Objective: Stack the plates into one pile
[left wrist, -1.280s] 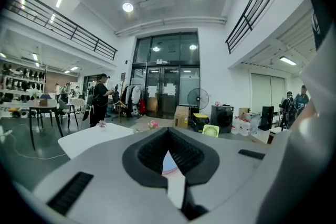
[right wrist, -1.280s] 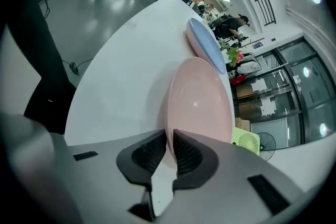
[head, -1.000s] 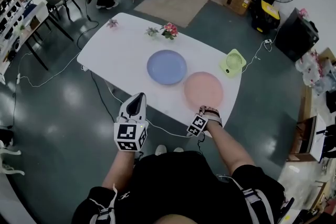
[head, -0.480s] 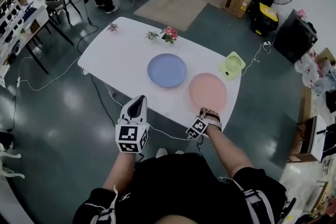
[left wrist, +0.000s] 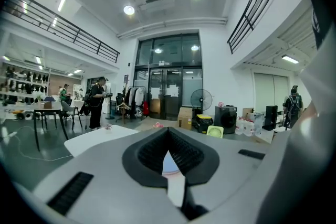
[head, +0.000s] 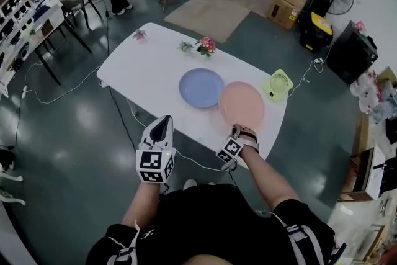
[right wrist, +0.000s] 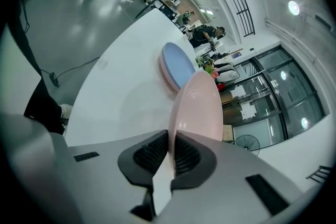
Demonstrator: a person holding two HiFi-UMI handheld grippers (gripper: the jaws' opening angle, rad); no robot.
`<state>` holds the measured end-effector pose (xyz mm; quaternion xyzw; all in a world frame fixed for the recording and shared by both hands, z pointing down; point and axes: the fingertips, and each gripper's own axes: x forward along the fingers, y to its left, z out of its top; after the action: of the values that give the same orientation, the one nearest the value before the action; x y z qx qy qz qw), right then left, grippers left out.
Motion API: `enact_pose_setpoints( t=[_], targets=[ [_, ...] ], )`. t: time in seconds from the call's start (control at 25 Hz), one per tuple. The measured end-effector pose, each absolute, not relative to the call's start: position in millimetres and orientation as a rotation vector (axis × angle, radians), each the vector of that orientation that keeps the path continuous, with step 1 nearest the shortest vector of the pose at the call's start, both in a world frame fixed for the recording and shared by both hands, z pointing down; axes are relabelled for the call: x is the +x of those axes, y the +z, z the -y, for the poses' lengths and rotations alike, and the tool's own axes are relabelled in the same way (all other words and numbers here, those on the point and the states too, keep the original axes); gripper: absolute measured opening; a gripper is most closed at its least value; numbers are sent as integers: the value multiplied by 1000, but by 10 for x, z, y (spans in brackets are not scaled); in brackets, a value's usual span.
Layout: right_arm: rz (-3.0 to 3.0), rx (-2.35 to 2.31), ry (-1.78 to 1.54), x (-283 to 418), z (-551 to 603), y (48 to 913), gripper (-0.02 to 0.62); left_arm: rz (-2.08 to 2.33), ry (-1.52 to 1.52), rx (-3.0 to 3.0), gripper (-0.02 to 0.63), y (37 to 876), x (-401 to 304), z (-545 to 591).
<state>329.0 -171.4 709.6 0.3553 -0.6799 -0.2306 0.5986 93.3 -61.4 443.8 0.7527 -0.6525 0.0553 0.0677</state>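
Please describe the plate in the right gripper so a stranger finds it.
Find the white table, then the two plates at its right end. It is the pink plate, not the blue plate: the right gripper clamps its rim.

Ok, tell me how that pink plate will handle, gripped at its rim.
The pink plate looks rigid: it holds its shape from one rim pinch by the right claw. Its smooth surface may slip between the pads. Held at one edge, it could pivot in the grip.
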Motion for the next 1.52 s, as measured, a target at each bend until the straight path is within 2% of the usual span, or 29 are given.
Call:
enact_pose_setpoints(
  t=[0.52,0.92,1.52],
  targets=[
    [1689,764,-668,2377,2161,6686,35,2136,135,2080,12,4417,377,351],
    [1742,601,-752,1634,2445,6799,37,2222,144,1943,12,4535,86,207],
    [1652,462,-727,1373,2644,7449,43,2237,212,1796,12,4854,-120,-29]
  ],
)
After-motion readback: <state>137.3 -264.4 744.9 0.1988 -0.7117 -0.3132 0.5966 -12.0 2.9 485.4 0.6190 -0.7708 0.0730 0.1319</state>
